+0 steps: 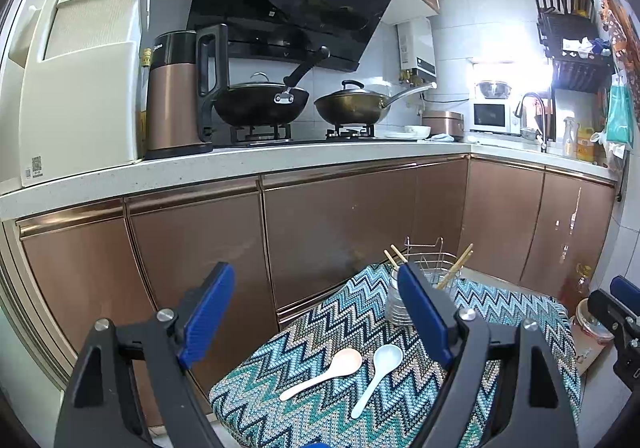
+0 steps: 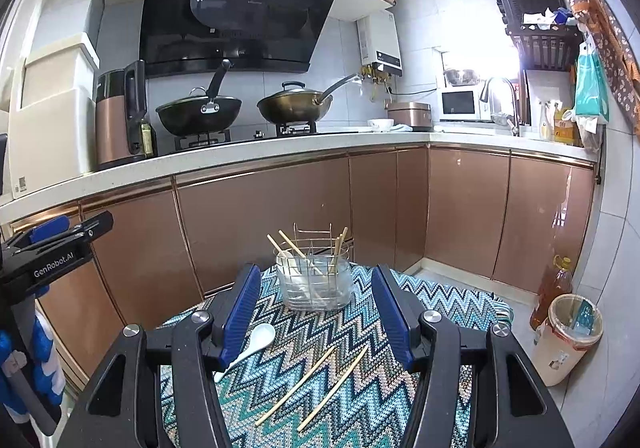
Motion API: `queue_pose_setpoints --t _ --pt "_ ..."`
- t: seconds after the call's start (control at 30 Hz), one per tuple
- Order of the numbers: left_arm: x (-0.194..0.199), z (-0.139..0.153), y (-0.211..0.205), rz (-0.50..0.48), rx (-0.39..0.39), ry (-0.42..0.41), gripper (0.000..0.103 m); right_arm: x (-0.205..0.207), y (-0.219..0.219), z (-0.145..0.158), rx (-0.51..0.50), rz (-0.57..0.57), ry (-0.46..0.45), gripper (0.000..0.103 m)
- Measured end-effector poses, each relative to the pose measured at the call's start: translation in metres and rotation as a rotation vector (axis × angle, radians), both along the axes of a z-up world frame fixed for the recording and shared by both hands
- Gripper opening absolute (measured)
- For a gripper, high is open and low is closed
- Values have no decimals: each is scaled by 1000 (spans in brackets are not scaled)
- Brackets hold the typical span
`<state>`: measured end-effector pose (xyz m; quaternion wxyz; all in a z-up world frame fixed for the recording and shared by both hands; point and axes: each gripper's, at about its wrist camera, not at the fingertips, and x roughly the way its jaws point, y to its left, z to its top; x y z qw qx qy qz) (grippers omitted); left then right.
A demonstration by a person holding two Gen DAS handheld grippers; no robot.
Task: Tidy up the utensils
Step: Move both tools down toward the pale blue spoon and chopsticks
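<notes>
My left gripper [image 1: 320,312] stands wide open, nothing between its pads, low in its frame above the zigzag cloth [image 1: 320,420]. Below the open jaws lie a beige spoon [image 1: 324,372] and a white spoon [image 1: 378,372], side by side, apart from each other. My right gripper [image 2: 316,312] is parted about halfway and empty; two loose chopsticks [image 2: 320,388] lie on the cloth beneath it, lower centre of its frame. Beyond them, at frame centre, the clear utensil holder [image 2: 316,288] stands upright, containing chopsticks and a spoon. Copper cabinets [image 2: 260,232] stand behind.
</notes>
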<state>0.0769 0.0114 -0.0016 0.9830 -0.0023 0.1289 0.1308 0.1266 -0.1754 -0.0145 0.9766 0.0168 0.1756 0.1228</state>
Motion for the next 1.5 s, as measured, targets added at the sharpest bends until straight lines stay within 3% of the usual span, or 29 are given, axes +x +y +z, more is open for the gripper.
queue_pose_setpoints --t 0.63,0.97,1.23,1.37,1.5 --pt "43 -30 10 -2 27 78 83 42 -11 -33 5 -28 121 55" --pt "83 -65 45 -17 -27 208 83 84 -28 -76 22 -64 312 55" --pt "128 -112 59 -175 -149 400 83 118 -28 -116 40 -30 458 53" --pt "151 -146 57 -316 -237 538 83 141 -32 -140 77 -1 563 51" --pt "166 -166 49 -406 -234 602 82 160 -39 -161 111 12 642 49"
